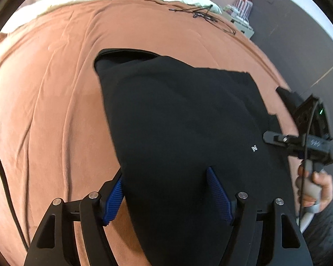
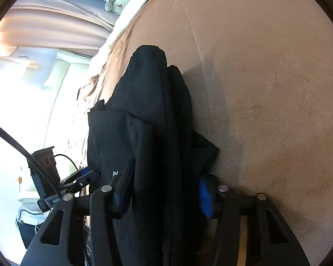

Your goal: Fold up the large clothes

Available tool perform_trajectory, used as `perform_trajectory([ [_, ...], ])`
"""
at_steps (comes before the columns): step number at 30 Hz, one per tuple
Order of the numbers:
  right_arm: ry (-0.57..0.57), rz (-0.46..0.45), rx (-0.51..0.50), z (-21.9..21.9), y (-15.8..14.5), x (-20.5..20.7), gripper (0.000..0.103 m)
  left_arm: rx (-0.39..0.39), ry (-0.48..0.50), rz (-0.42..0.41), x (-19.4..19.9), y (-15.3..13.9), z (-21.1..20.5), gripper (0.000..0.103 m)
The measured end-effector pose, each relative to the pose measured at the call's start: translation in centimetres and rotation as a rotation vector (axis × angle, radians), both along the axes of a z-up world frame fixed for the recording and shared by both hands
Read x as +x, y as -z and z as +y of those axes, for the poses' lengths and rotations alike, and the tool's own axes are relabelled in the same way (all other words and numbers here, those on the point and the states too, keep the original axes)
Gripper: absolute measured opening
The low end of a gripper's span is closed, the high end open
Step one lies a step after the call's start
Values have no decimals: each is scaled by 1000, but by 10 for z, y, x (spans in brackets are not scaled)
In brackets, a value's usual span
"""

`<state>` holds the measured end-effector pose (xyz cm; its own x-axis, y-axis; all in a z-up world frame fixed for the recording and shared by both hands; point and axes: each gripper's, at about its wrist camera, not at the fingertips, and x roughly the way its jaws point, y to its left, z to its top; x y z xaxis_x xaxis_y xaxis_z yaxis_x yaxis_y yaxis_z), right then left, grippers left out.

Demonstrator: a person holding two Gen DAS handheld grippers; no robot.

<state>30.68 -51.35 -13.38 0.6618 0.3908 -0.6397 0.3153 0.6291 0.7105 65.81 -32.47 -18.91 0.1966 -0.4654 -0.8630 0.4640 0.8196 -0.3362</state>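
Both pairs of jaws stand spread wide: the left gripper [image 1: 165, 195] and right gripper [image 2: 164, 196] each straddle a near edge of the black fabric garment [image 1: 184, 119], apparently ungripped. Beyond them it lies partly folded on the rust-brown bedspread [image 1: 55, 88]; further folds remain.

A bed [image 1: 55, 84] with a wrinkled rust-brown cover fills most of the frame. A black garment [image 1: 177, 122] lies folded on it at centre right, and thin black cords [image 1: 202, 15] lie near the upper right.
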Motion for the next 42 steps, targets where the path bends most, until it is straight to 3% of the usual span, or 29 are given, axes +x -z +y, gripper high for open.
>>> perform_trajectory([
  [7, -21, 10, 28, -3, 0, -3, 48, -149, -98, 115, 15, 20, 33, 79],
  [12, -48, 10, 47, -7, 2, 4, 55, -211, -132, 169, 26, 38, 30, 83],
  [17, -69, 3, -22, -1, -3, 15, 53, -223, -130, 159, 31, 38, 18, 79],
  [21, -74, -26, -78, 6, -15, 8, 21, -146, -111, 117, 24, 23, 6, 69],
  [23, -79, -63, -94, 10, -27, 0, 15, -113, -96, 84, 18, 13, 1, 65],
  [28, -86, -112, -139, 29, -52, -9, 10, -105, -96, 53, 12, -6, 3, 43],
  [42, -133, -255, -264, 116, -158, -44, 10, -238, -114, -83, -31, -111, 58, 27],
])
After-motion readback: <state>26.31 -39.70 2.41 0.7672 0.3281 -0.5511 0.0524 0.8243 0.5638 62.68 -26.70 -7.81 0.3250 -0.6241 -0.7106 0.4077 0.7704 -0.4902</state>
